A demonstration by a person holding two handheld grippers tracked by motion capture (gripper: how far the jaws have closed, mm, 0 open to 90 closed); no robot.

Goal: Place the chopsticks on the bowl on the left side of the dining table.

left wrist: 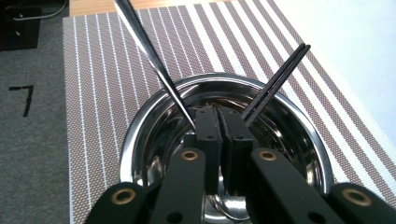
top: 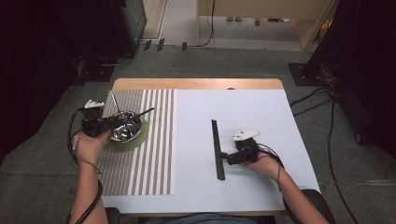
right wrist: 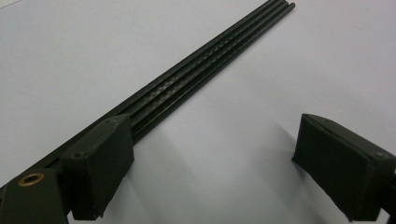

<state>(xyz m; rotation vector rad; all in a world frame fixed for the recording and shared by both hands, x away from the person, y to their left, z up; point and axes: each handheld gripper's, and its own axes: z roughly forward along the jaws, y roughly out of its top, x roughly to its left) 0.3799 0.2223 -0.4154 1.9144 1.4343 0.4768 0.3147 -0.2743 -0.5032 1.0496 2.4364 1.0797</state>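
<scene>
Your left gripper (left wrist: 222, 122) is reaching into the steel bowl (left wrist: 140, 135), which is sitting on a green plate (top: 142, 135) on the striped mat (top: 154, 154) near the counter's (top: 261, 186) left edge. Its jaws are clenched together with nothing visible between them. A metal rod (left wrist: 154, 60) and black chopsticks (left wrist: 278, 79) are leaning in the bowl, just beside the jaws. Your right gripper (right wrist: 212, 172) is resting right of the counter's centre, jaws released, one jaw lying against a black bundle of sticks (right wrist: 205, 70).
</scene>
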